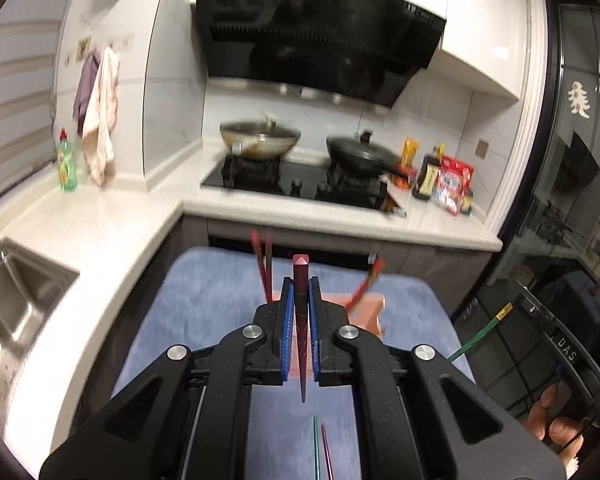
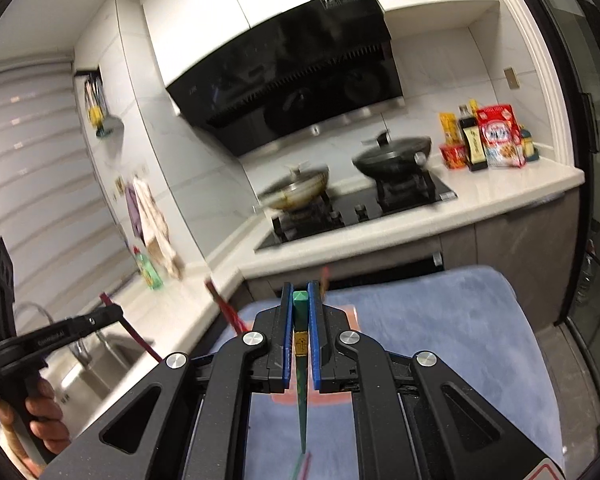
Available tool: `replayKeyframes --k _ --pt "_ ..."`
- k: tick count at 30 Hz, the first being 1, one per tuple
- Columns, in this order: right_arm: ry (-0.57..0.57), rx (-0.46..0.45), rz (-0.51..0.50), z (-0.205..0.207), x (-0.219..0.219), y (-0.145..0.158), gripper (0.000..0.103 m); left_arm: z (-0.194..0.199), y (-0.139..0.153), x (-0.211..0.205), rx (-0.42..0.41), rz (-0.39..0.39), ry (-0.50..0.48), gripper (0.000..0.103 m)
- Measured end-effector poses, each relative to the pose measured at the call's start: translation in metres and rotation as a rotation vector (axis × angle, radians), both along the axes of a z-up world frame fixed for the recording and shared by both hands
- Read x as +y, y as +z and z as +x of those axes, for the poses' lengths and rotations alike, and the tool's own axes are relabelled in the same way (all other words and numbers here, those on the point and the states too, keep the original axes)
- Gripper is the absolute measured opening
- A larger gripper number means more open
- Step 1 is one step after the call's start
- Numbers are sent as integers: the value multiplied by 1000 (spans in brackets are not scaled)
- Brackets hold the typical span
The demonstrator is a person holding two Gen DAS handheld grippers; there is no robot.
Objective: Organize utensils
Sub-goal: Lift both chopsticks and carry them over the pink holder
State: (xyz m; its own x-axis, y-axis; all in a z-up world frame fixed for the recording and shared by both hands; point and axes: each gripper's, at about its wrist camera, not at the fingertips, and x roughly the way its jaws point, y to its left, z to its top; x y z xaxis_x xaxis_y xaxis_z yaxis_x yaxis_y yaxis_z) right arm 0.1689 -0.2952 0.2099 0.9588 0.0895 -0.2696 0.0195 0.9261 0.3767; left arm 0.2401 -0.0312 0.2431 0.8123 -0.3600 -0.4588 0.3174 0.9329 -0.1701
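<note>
My left gripper (image 1: 300, 286) is shut on a dark red chopstick (image 1: 301, 320), held upright above a blue mat (image 1: 212, 312). My right gripper (image 2: 300, 290) is shut on a green chopstick (image 2: 300, 360) with a gold band; it also shows at the right of the left wrist view (image 1: 482, 334). A pink holder (image 1: 366, 312) sits on the mat behind the left fingers, with red chopsticks (image 1: 262, 264) standing in it. A green and a red chopstick (image 1: 320, 452) lie on the mat below. The left gripper also shows in the right wrist view (image 2: 112, 314).
A white L-shaped counter (image 1: 112, 232) holds a steel sink (image 1: 16, 300), a green soap bottle (image 1: 67, 164), and a hob with two woks (image 1: 260, 140). Sauce bottles and snack packets (image 1: 444, 184) stand at the right. A dark glass door (image 1: 572, 200) is on the right.
</note>
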Motion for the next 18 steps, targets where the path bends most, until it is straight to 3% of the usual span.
replayKeyframes --k 4,9,18 --pt "-15 -56 -1 30 -3 28 7 15 24 -7 -67 -18 16 7" --pt "-25 -88 24 65 -7 41 7 42 35 -15 -112 -36 25 7" --pt "-36 -21 9 112 -1 10 7 76 3 -21 -59 -27 40 7"
